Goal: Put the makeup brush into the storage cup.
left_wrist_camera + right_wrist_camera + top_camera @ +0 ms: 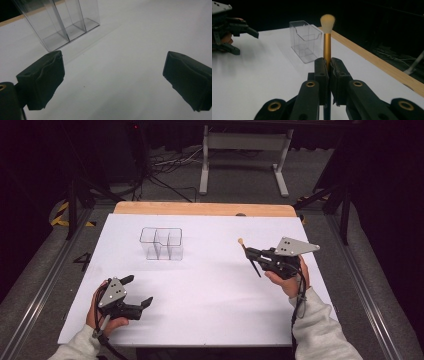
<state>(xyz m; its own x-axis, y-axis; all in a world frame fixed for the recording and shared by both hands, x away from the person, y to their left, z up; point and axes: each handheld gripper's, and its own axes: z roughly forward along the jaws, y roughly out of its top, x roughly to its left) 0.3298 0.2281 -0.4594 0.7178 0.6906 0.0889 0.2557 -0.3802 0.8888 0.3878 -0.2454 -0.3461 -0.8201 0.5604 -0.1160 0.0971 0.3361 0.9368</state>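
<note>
One makeup brush [327, 37], gold ferrule and pale bristle tuft, is standing clamped between the closed jaws of the right gripper [327, 65], bristles pointing away from the hand. In the high view the brush [248, 255] is crossing the gripper's tips [252, 254] above the right half of the white table [210, 290], its dark handle slanting down toward the person. The lower handle is running out of the right gripper view's bottom edge. One clear three-compartment organizer [161, 243] is standing well apart, toward the table's far left. The left gripper [134, 291] is resting near the front left, jaws spread wide, gripping nothing; the organizer's top [62, 22] is being cut off in its view.
</note>
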